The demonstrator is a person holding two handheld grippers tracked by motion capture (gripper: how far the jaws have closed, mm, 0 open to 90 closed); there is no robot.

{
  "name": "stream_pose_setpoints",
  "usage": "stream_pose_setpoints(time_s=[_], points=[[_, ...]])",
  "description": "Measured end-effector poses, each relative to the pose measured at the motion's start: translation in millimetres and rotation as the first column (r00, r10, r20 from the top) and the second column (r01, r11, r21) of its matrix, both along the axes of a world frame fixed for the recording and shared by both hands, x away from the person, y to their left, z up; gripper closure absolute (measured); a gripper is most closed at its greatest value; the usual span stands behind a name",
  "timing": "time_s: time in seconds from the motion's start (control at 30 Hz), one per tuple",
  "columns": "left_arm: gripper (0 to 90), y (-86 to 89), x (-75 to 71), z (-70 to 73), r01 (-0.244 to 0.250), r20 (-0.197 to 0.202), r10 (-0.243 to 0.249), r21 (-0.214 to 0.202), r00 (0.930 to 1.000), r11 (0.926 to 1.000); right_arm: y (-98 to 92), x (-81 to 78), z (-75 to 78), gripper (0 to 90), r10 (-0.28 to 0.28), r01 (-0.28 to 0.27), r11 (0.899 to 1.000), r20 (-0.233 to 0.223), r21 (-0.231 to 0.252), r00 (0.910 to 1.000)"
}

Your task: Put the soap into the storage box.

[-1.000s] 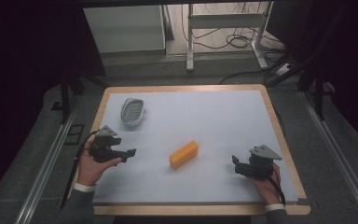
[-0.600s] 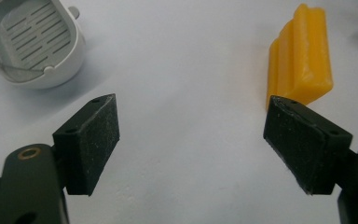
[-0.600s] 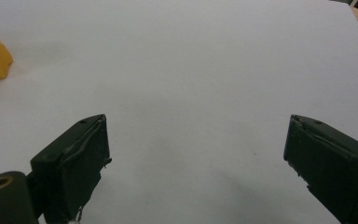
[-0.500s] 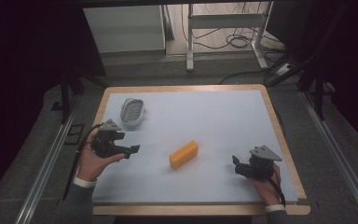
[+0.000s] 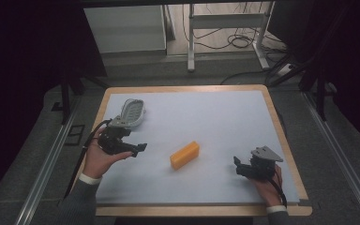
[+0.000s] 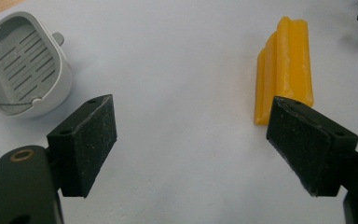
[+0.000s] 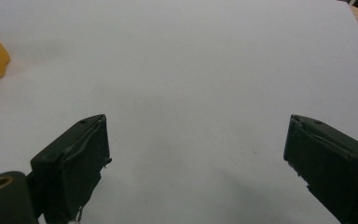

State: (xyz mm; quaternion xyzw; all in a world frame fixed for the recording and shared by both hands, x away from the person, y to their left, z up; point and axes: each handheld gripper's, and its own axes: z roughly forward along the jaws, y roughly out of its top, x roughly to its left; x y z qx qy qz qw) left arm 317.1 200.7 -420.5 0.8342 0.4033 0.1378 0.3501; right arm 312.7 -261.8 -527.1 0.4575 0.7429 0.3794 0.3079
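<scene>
Yellow block (image 6: 285,70) lies flat ahead of the left gripper (image 6: 200,149), off toward its right jaw, untouched.

To take it well, I judge the left gripper should swing until the block's narrow width sits between both jaws, then close. Its jaws stand released, empty; the right gripper (image 7: 198,163) too, the block beyond its left jaw. Count: one block, one grey slotted basket (image 6: 21,63) past the left jaw, two grippers.
</scene>
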Motion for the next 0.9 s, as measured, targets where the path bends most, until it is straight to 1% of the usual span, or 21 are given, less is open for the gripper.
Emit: stream_pose_setpoints(time_s=[0.23, 0.47, 0.53, 0.73, 0.8, 0.9], points=[[16.3, -10.7, 1.7, 3.9, 0.025, 0.0, -0.025, 0.029, 0.9997, 0.9993, 0.0, 0.1, -0.1, 7.0, 0.0, 0.0, 1.0, -0.001, 0.0, 1.0], [16.4, -17.6, 2.2, 4.4, 0.045, -0.003, -0.045, 0.045, 0.999, 0.998, 0.3, 0.2, -0.2, 7.0, 0.001, -0.001, 1.0, 0.0, -0.004, 1.0], [16.6, -20.7, 3.0, 3.6, 0.053, -0.008, -0.053, 0.057, 0.9986, 0.997, 0.7, 0.3, -0.2, 7.0, 0.001, -0.001, 1.0, -0.001, -0.007, 1.0], [16.5, -28.1, 5.6, 4.1, 0.066, -0.009, -0.066, 0.072, 0.9978, 0.9952, 0.6, 0.6, -0.3, 7.0, 0.001, -0.001, 1.0, -0.003, -0.009, 1.0], [16.5, -29.8, 6.2, 4.0, 0.071, -0.012, -0.07, 0.069, 0.9975, 0.9951, 1.0, 0.5, -0.4, 7.0, 0.001, -0.002, 1.0, -0.002, -0.016, 1.0], [16.5, -32.6, 7.7, 3.2, 0.076, -0.017, -0.075, 0.079, 0.9971, 0.994, 1.4, 0.4, -0.4, 7.0, 0.001, -0.001, 1.0, -0.002, -0.017, 1.0]])
